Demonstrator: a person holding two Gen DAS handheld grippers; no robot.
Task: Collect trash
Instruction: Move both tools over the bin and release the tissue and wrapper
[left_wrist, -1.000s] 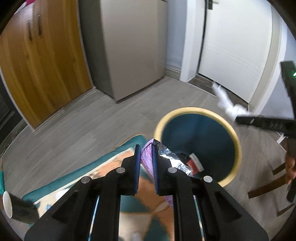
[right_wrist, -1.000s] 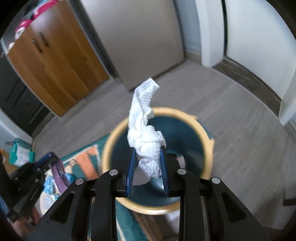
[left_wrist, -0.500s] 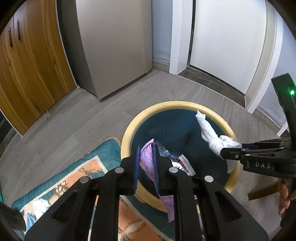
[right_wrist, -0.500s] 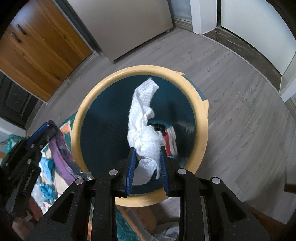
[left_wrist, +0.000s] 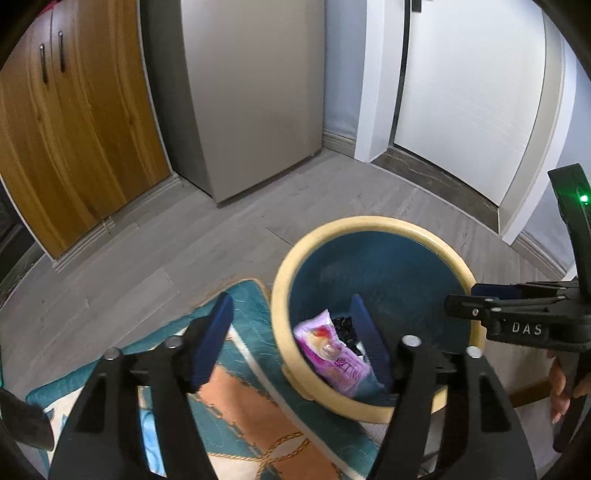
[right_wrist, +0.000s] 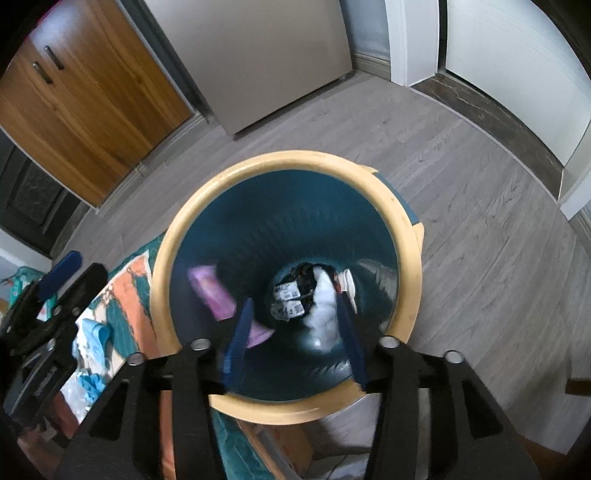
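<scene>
The left gripper has just been opening, and its blue pads stand wide apart with nothing pinched; the right gripper has also just been opening and grips nothing. Both hang over the trash bin, which has a yellow rim and a dark teal inside. The purple wrapper lies inside the bin against its near wall, in the lower middle of the left view. Only the right view shows the bottom of the bin — there the white tissue rests on dark crumpled packaging, seen between the two pads. The left view shows the right gripper from the side, at the right edge, with a hand below it. A patterned teal and orange mat lies under the bin — the black gripper bodies cover much of it.
</scene>
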